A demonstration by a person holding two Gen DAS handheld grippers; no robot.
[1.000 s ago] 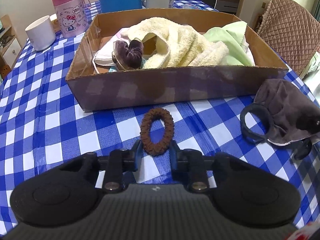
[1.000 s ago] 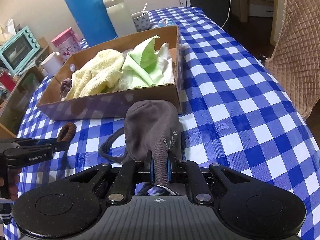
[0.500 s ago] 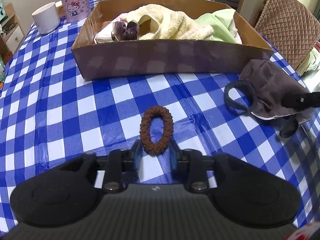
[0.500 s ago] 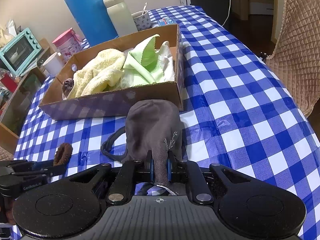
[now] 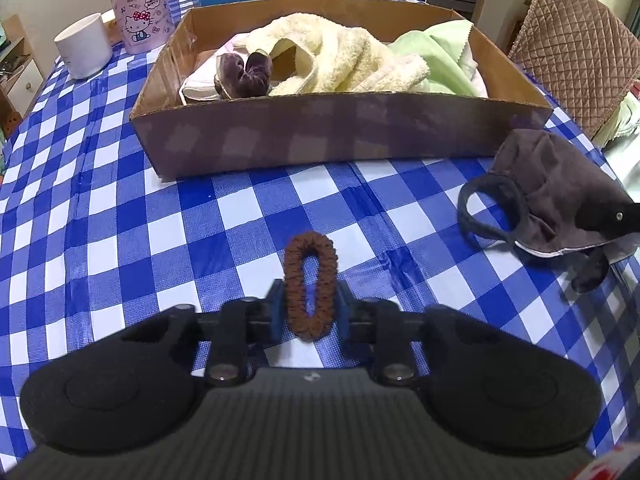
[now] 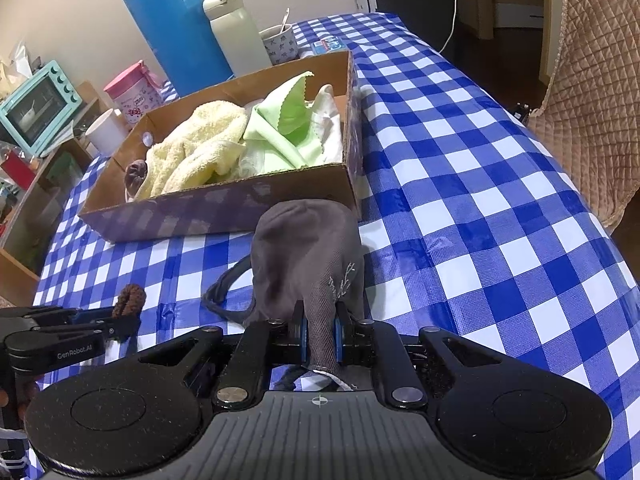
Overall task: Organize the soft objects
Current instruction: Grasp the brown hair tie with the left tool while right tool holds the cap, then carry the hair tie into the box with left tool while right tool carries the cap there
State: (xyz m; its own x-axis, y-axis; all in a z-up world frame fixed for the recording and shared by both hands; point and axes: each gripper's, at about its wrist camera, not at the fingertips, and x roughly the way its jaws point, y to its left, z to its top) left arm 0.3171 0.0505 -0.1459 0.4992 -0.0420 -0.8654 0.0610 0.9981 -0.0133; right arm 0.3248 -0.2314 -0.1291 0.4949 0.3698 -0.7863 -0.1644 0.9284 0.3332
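Here both tools are set to carry the last loose items into the cardboard box [image 5: 344, 136] at the upper centre of the frame, where a towel [image 5: 344, 56] and green cloth [image 5: 436, 60] already lie. The left gripper [image 5: 308, 312] has just been closing its jaws, which now squeeze the brown hair tie [image 5: 310, 284] low in the picture. The right gripper [image 6: 318, 338] pinches the grey cloth mask [image 6: 308, 256] narrowly, just before the box on the tabletop [image 6: 480, 200].
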